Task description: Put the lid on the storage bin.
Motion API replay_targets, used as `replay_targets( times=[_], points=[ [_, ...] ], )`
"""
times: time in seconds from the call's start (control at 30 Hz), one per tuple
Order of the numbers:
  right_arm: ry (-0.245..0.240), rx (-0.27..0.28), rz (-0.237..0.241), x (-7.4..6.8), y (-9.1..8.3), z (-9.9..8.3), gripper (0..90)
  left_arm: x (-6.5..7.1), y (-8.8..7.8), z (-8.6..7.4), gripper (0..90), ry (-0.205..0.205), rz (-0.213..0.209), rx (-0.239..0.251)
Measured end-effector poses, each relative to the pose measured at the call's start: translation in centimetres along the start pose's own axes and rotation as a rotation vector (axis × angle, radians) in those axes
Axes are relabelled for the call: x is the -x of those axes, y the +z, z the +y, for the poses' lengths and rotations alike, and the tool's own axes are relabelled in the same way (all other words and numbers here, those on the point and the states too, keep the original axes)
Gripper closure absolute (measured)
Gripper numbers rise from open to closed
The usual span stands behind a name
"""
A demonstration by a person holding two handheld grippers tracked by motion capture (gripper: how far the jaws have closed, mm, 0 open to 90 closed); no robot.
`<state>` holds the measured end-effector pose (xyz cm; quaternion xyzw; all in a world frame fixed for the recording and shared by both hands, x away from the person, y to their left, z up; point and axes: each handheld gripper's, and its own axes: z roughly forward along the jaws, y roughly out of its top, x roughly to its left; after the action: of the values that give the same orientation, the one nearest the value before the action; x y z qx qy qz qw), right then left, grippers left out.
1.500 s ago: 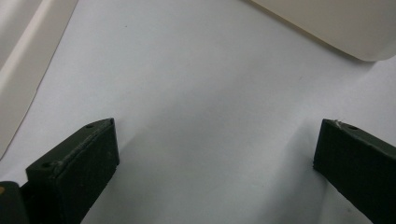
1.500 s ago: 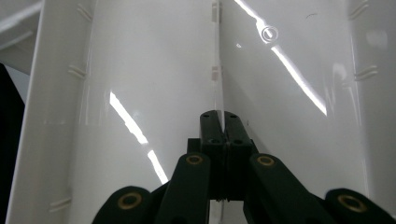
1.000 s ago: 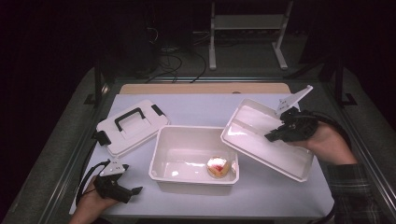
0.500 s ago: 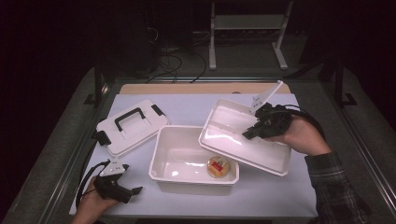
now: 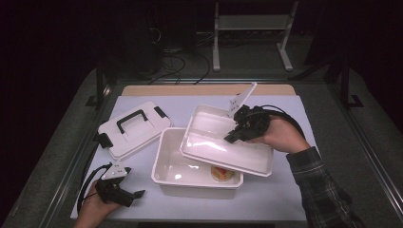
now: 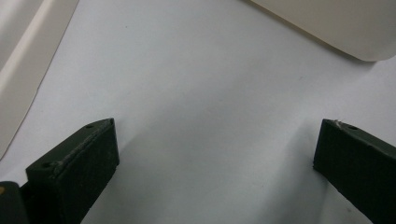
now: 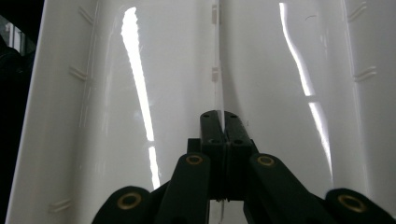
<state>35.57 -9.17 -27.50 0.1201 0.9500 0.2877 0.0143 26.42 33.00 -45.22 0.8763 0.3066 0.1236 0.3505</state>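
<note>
My right gripper (image 5: pixel 236 134) is shut on a shallow white tray (image 5: pixel 223 142) and holds it tilted over the right half of an open white box (image 5: pixel 164 164). In the right gripper view the jaws (image 7: pixel 223 122) pinch the tray's thin middle divider (image 7: pixel 217 70). A small round orange item (image 5: pixel 222 174) lies in the box, partly under the tray. My left gripper (image 5: pixel 135 194) rests on the table's front left, open, with bare table between its jaws (image 6: pixel 215 154).
A white lid with a black handle (image 5: pixel 135 128) lies left of the box. The left gripper view shows the lid's edge (image 6: pixel 23 70) and a corner of the box (image 6: pixel 336 28). The table is covered by a pale sheet (image 5: pixel 285 190); a white card (image 5: pixel 241 99) stands behind the tray.
My right hand has carried the tray leftward, from beside the box to above its right half. The left gripper has stayed where it was.
</note>
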Motion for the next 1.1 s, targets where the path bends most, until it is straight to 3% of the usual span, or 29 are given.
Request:
replay_targets(
  times=[0.7,1.1],
  points=[
    [-0.094,-0.033,0.090,-1.9,4.8,4.8,89.0,0.0,0.0,0.0,0.0,0.000,0.000,-0.001],
    [-0.094,-0.065,0.116,-2.3,7.0,5.0,89.0,0.0,0.0,0.0,0.0,-0.001,-0.001,0.001]
  ],
)
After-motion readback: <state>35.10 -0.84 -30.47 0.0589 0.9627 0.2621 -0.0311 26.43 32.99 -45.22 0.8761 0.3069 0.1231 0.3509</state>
